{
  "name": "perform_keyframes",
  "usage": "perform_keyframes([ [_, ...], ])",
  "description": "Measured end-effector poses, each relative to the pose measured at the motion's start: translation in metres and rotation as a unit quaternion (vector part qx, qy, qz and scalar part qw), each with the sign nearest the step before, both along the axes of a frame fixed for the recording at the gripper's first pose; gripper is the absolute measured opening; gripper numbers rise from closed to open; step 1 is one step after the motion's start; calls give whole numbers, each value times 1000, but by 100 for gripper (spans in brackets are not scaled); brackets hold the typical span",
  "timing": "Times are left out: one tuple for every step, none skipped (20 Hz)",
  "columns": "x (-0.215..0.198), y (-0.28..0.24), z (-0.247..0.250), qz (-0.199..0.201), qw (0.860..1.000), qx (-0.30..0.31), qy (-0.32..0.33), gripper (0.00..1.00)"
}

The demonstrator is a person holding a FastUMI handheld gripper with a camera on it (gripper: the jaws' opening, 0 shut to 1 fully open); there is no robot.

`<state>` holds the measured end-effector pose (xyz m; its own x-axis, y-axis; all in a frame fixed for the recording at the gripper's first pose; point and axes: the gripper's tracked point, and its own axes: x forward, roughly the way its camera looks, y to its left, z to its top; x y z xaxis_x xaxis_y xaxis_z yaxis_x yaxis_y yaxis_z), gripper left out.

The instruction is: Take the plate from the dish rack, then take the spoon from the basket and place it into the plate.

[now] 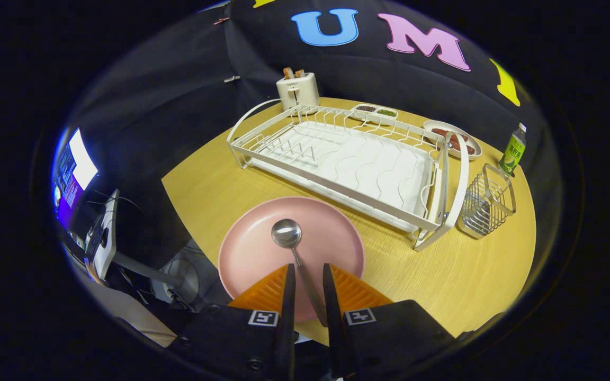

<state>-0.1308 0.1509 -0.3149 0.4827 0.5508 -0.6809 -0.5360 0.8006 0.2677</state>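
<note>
Spoon lies in the pink plate; the task looks nearly finished.

The gripper point(308, 275) fingers sit slightly spread either side of the spoon point(295, 253) handle, apparently not pinching it. The plate point(252, 248) rests on the tabletop point(442, 275). Dish rack point(347, 159) stands bare at 12 o'clock, wire basket point(487, 206) at 2 o'clock. Only withdrawal seems left.

The handheld two-finger gripper point(308, 278) at the bottom centre of the frame has wedge-shaped fingers point(268, 291) with ribbed faces, each on a matte black block bearing a small square black-and-white marker, with dark round screws below.
</note>
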Motion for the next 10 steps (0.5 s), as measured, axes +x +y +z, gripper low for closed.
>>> perform_keyframes([
  [1, -1, 2, -4, 1000, 2, -1, 33],
  [5, -3, 2, -10, 1000, 2, -2, 38],
  [7, -5, 3, -16, 1000, 1, 1, 41],
  [9, -7, 7, -21, 1000, 3, 0, 50],
  [11, -7, 10, -26, 1000, 6, -1, 55],
  [11, -9, 13, -29, 1000, 7, 0, 65],
  [11, -11, 15, -32, 999, 8, 2, 71],
  [12, -11, 19, -35, 999, 10, 4, 85],
  [13, -12, 25, -39, 999, 15, 4, 93],
  [17, -12, 34, -45, 999, 21, 1, 100],
])
